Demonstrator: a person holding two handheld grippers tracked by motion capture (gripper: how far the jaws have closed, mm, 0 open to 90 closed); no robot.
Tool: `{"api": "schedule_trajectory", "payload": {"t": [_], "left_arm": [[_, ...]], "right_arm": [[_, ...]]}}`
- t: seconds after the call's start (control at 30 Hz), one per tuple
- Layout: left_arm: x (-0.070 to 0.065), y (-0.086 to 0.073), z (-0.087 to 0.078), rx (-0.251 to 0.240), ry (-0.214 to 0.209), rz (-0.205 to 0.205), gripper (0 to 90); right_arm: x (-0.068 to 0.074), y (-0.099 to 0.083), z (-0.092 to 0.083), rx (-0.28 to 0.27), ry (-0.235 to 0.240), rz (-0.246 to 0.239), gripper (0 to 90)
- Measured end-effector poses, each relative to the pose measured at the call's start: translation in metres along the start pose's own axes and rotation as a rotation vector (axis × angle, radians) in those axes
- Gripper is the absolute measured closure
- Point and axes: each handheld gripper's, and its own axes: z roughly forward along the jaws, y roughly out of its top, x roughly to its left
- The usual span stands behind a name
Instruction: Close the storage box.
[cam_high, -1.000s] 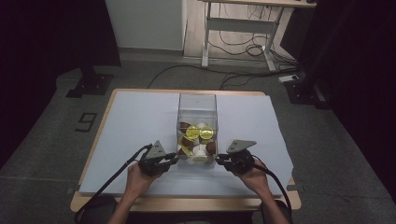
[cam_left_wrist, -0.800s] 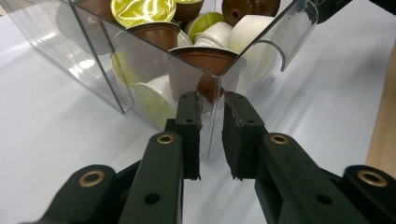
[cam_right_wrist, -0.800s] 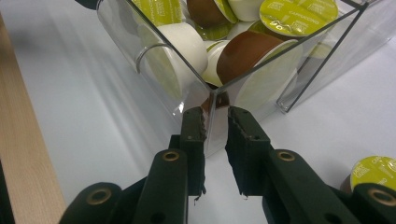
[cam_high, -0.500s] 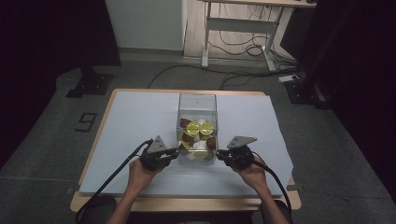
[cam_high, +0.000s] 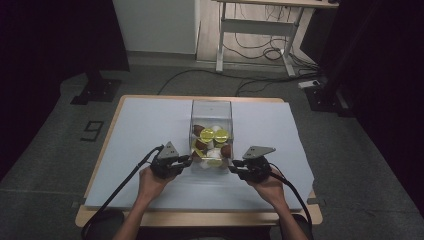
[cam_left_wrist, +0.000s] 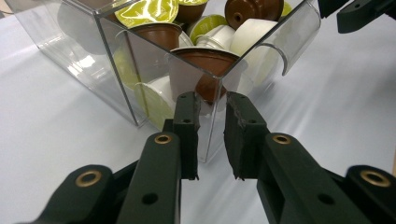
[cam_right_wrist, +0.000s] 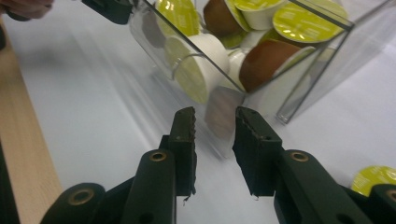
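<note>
A clear plastic box (cam_high: 212, 107) stands mid-table, holding several coffee capsules (cam_high: 214, 135) with yellow-green, brown and white bodies. My left gripper (cam_high: 190, 161) is at the box's near left corner. In the left gripper view its jaws (cam_left_wrist: 212, 105) pinch the box's (cam_left_wrist: 84, 60) vertical corner edge. My right gripper (cam_high: 231, 164) is at the near right corner. Its jaws (cam_right_wrist: 215, 116) have just been opening. That corner of the box (cam_right_wrist: 317, 60) stands between them with a gap at the left pad.
A white sheet (cam_high: 140, 125) covers the table, with a wooden edge (cam_high: 200, 217) along the front. One yellow-lidded capsule (cam_right_wrist: 373, 179) lies loose on the sheet beside my right gripper. Behind the table are a desk frame (cam_high: 260, 30) and floor cables.
The capsules in the box have shifted a little toward its far end. My left hand has crept slightly forward. The right hand has kept its place.
</note>
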Motion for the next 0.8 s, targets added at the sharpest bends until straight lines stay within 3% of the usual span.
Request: {"api": "schedule_trajectory", "payload": {"t": [0.3, 0.8], "left_arm": [[0.005, 0.001, 0.003, -0.008, 0.000, -0.019, 74.1], [0.003, -0.001, 0.005, 0.000, 0.009, -0.025, 71.0]], "right_arm": [[0.008, 0.011, 0.011, -0.005, 0.041, -0.025, 75.5], [0.008, 0.016, 0.025, -0.009, 0.045, -0.022, 83.1]]}}
